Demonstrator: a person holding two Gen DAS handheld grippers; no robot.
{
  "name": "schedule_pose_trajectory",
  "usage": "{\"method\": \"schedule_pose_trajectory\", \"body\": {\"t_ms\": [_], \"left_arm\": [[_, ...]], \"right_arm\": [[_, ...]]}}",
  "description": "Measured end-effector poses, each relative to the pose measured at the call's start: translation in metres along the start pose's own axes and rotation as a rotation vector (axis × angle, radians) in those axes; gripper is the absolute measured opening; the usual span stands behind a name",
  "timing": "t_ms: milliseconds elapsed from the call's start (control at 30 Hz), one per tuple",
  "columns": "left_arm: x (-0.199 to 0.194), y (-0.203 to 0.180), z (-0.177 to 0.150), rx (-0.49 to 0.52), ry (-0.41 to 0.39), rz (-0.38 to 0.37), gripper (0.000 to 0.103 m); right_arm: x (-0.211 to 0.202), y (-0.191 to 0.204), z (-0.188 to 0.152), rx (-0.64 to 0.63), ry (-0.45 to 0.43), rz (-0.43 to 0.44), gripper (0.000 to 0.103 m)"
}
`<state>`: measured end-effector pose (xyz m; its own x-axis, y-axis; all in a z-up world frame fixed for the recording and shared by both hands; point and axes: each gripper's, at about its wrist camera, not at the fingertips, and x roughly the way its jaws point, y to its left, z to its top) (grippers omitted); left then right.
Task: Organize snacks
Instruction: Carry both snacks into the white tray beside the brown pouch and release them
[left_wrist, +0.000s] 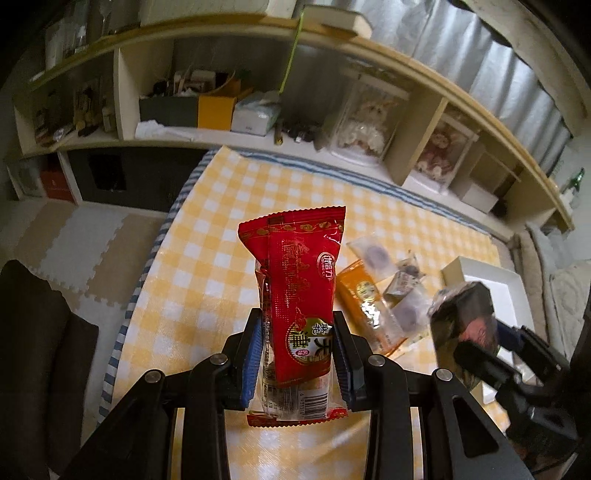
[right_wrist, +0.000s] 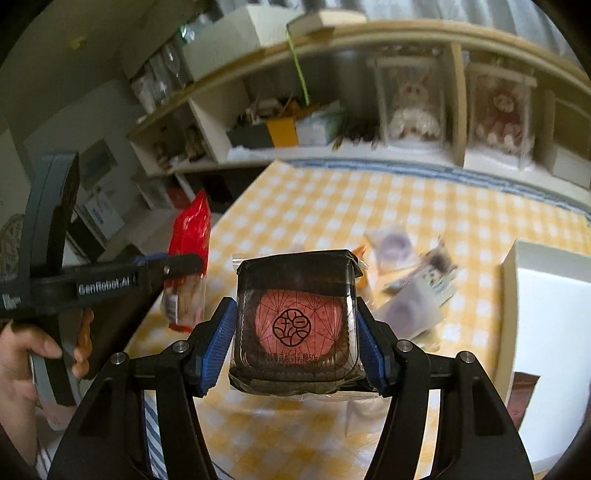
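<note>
At the far left of the right wrist view, a person's hand (right_wrist: 26, 354) grips the handle of the left gripper (left_wrist: 297, 354), whose blue-padded fingers (left_wrist: 251, 363) stand narrow and press on the two long sides of a tall red foil snack packet with gold print and a barcode at its lower end (left_wrist: 295, 295). The packet stands upright between the pads, lifted clear above the yellow-and-white checked tablecloth (left_wrist: 207, 258) that covers the table. Just to the right of it, lying on the cloth, is a small loose heap of snacks: an orange shiny wrapper (left_wrist: 364, 299) and a few clear plastic packets with dark purple rounds inside (left_wrist: 373, 254), touching or overlapping one another. Further right, the right gripper (right_wrist: 297, 345) holds a square black-rimmed clear plastic pastry pack with a pink round centre and a dark emblem (right_wrist: 297, 325); its blue-ribbed fingers (right_wrist: 219, 350) sit moderately wide, pressed against the pack's left and right walls, and the pack hangs above the cloth. At the right edge of the table lies a white rectangular box (right_wrist: 546, 314), near the heap and apart from both held packs. Behind the table runs a cream wooden shelf unit (left_wrist: 417, 122) with clutter and boxed dolls.
</note>
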<state>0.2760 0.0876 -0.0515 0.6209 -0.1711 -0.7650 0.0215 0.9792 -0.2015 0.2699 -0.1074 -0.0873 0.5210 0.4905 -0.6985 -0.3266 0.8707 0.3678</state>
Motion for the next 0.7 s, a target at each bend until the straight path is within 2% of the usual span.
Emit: {"method": "schedule_pose_trajectory", "body": {"t_ms": [333, 700], "left_arm": [[-0.046, -0.034, -0.015, 0.051, -0.061, -0.009, 0.035], [-0.075, -0.102, -0.031, 0.121, -0.102, -0.064, 0.035]], "right_arm": [[-0.041, -0.013, 0.01, -0.012, -0.048, -0.079, 0.063], [-0.115, -0.055, 0.007, 0.023, -0.125, -0.169, 0.063]]}}
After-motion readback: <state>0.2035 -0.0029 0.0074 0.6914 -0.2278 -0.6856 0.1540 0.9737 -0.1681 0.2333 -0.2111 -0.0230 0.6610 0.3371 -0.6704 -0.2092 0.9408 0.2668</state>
